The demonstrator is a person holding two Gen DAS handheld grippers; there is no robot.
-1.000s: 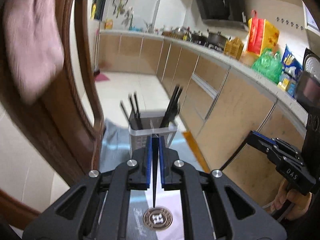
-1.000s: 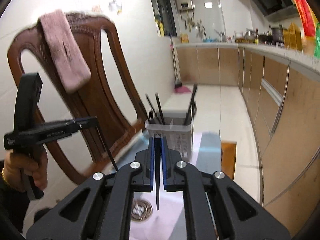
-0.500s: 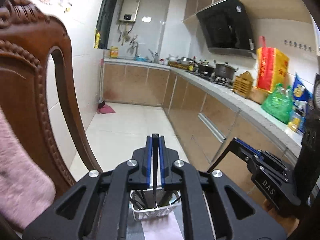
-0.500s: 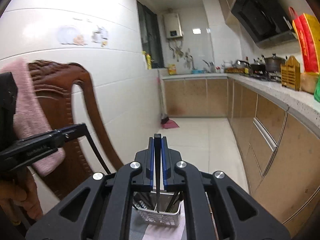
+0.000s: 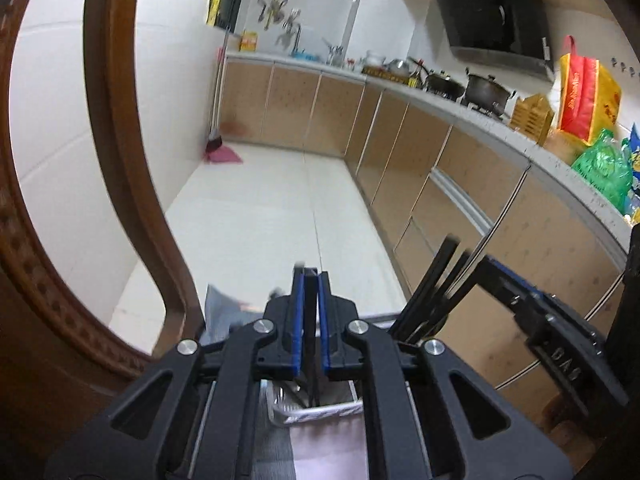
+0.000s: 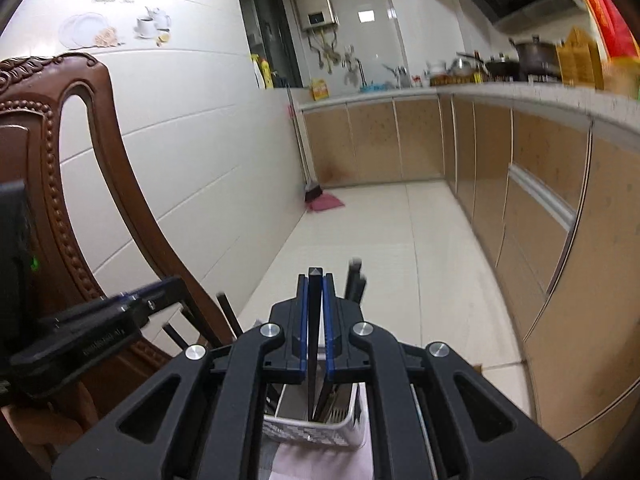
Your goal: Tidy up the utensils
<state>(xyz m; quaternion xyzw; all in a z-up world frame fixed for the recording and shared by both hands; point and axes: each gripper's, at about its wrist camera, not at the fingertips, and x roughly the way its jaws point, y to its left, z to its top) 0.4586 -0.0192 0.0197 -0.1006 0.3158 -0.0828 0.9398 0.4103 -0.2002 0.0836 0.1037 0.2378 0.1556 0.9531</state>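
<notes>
My left gripper [image 5: 310,280] is shut on a black chopstick [image 5: 310,344] that points down into a white slotted utensil basket [image 5: 316,410] right below. Several black chopsticks [image 5: 434,288] lean out of the basket to the right. My right gripper [image 6: 315,280] is shut on another black chopstick [image 6: 314,344], its tip inside the same basket [image 6: 316,432]. More black utensils [image 6: 354,284] stand in it. Each gripper shows in the other's view: the right one [image 5: 560,344], the left one [image 6: 92,328].
A carved wooden chair back [image 5: 116,160] stands close on the left, also in the right wrist view [image 6: 48,200]. Kitchen cabinets and a countertop [image 5: 480,168] with pots and bags run along the right. A pale cloth [image 5: 324,452] lies under the basket.
Both grippers have come lower and closer over the basket, and their chopsticks now reach into it. The views have tilted up from the table since a second ago.
</notes>
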